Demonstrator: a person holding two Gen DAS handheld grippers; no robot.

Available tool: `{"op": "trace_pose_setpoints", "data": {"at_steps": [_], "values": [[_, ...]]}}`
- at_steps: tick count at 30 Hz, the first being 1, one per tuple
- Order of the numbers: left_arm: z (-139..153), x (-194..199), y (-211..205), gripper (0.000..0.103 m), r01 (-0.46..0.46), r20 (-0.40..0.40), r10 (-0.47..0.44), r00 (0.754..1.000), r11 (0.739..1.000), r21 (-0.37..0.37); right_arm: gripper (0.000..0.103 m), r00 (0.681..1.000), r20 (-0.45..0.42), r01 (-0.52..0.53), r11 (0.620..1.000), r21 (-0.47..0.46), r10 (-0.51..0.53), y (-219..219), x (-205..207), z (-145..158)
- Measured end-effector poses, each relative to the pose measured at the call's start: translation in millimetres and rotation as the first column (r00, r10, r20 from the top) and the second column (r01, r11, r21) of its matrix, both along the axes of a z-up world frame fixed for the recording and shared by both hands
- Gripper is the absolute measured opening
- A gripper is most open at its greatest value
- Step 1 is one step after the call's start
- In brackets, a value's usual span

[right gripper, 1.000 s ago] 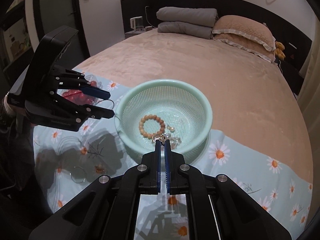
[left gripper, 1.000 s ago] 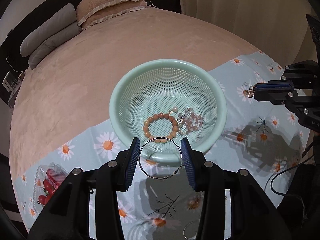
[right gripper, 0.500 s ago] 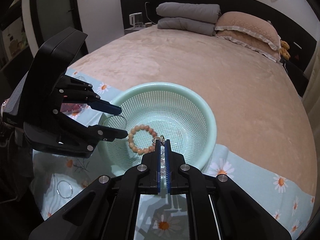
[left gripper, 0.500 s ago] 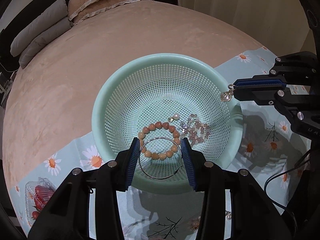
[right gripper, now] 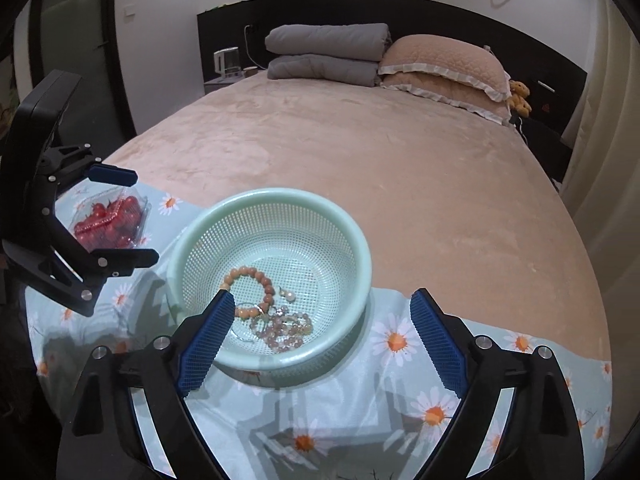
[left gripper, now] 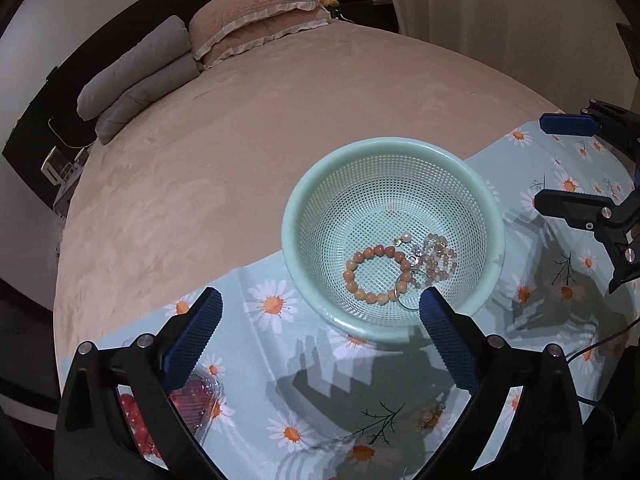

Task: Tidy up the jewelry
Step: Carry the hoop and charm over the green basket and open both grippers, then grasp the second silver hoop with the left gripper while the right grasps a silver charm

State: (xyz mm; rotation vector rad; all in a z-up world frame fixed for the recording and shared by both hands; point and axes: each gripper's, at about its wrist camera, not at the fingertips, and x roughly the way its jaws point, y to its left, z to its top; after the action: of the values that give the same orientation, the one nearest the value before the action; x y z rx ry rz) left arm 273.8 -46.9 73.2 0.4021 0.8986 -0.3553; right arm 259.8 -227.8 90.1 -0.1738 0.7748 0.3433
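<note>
Both the left gripper [left gripper: 320, 320] and the right gripper [right gripper: 322, 320] have fingers spread, holding nothing. The jewelry [left gripper: 400, 270] lies inside the green basket [left gripper: 296, 216], toward its 5 o'clock wall. Bare bedspread [left gripper: 240, 140] stretches past its 11 o'clock rim.

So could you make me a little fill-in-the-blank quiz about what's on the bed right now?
1. The bead bracelet lies inside the mint-green ____.
2. The left gripper and the right gripper both have their jaws ____.
3. The clear box on the daisy-print cloth holds small fruits coloured ____.
4. Beside the folded grey blankets at the head of the bed sit peach-coloured ____.

Missing words: basket; open; red; pillows
</note>
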Motion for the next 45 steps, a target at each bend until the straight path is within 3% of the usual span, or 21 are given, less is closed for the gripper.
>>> {"op": "trace_pose_setpoints", "data": {"at_steps": [5, 13, 15, 29, 30, 33, 35, 36, 37, 38, 45], "values": [[-2, -32, 15, 0.097, -0.013, -0.019, 0.013, 1.000, 0.999, 0.033, 0.086, 1.000, -0.007, -0.006, 1.000, -0.001, 0.006, 9, -26, 3], [-29, -82, 34, 0.097, -0.041, -0.084, 0.043, 0.996, 0.999, 0.019, 0.086, 0.999, -0.041, -0.025, 0.999, 0.039, 0.026, 21, -69, -15], [-36, -93, 35, 0.097, -0.051, -0.074, 0.052, 0.996, 0.998, 0.021, 0.086, 0.998, -0.058, -0.034, 0.999, 0.034, 0.036, 27, -76, -24], [-115, -147, 19, 0.097, 0.007, -0.192, -0.011, 0.981, 1.000, -0.025, 0.085, 0.970, -0.175, -0.177, 0.983, -0.042, 0.167, 86, -118, -118], [-122, -148, 18, 0.097, 0.010, -0.207, -0.016, 0.978, 0.999, -0.030, 0.081, 0.969, -0.194, -0.165, 0.986, -0.031, 0.156, 86, -117, -125], [-147, -145, 20, 0.093, -0.027, -0.270, 0.013, 0.963, 0.999, -0.048, 0.045, 0.958, -0.263, -0.115, 0.993, -0.001, 0.111, 83, -109, -147], [-153, -148, 21, 0.090, -0.022, -0.246, 0.007, 0.969, 0.998, -0.057, 0.040, 0.963, -0.251, -0.100, 0.995, 0.008, 0.099, 82, -111, -152], [-151, -149, 23, 0.085, -0.031, -0.241, 0.015, 0.970, 0.998, -0.062, 0.025, 0.964, -0.245, -0.104, 0.995, 0.009, 0.103, 83, -112, -151], [-146, -149, 26, 0.065, -0.045, -0.236, 0.027, 0.971, 0.996, -0.072, 0.009, 0.964, -0.245, -0.106, 0.994, 0.009, 0.105, 84, -113, -149], [-141, -148, 30, 0.043, -0.063, -0.236, 0.042, 0.971, 0.994, -0.086, 0.009, 0.963, -0.246, -0.110, 0.994, 0.004, 0.108, 84, -113, -149], [-133, -151, 33, 0.043, -0.038, -0.269, 0.010, 0.963, 0.994, -0.100, 0.007, 0.963, -0.246, -0.107, 0.994, 0.032, 0.112, 77, -114, -142]]}}
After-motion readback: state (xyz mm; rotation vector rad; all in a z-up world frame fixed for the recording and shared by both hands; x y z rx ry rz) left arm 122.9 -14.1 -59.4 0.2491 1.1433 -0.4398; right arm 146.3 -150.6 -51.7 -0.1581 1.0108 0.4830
